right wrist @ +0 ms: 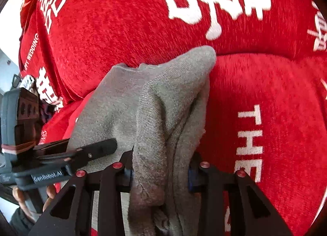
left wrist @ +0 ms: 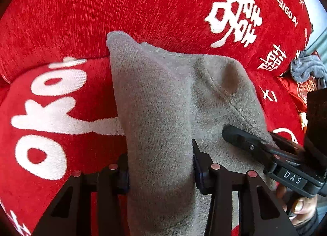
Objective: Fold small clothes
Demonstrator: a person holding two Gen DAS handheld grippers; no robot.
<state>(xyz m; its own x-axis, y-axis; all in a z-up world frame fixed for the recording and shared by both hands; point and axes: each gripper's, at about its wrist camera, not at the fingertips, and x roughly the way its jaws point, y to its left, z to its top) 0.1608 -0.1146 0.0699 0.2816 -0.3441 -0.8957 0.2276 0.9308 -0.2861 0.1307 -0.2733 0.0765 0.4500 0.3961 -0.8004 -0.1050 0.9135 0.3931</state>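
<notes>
The grey knit garment (left wrist: 163,97) lies on the seat of the red sofa cover (left wrist: 61,11), its far edge up against the back cushion. It's bunched, not flat: one thick fold runs lengthwise down the middle, and a curved seam shows on the right part in the left wrist view.

Your left hand-held gripper (left wrist: 161,172) has its fingers on either side of that central fold, fabric filling the gap between the pads. It's pinching the garment.

Your right hand-held gripper (right wrist: 160,171) is the same: fingers on both sides of a wad of creased grey fabric (right wrist: 155,113), pinching it. From this view the garment rises to a peak near the back cushion, with several deep creases running toward the jaws.

Both grippers are close together on the near edge of the garment. In the left wrist view the right unit's finger (left wrist: 241,138), housing labelled "DAS", lies over the cloth just beside your left one. In the right wrist view the left unit's finger (right wrist: 98,150), labelled "GenRobot.AI", comes in from the left and lies on the cloth.

The sofa cover carries large white characters and the lettering "THE BIG DAY" (left wrist: 282,3); "HAPPY WEDDING" (right wrist: 30,52) shows on the left in the right wrist view. A crumpled grey-blue cloth (left wrist: 306,66) sits at the far right end of the sofa, well apart from the garment.
</notes>
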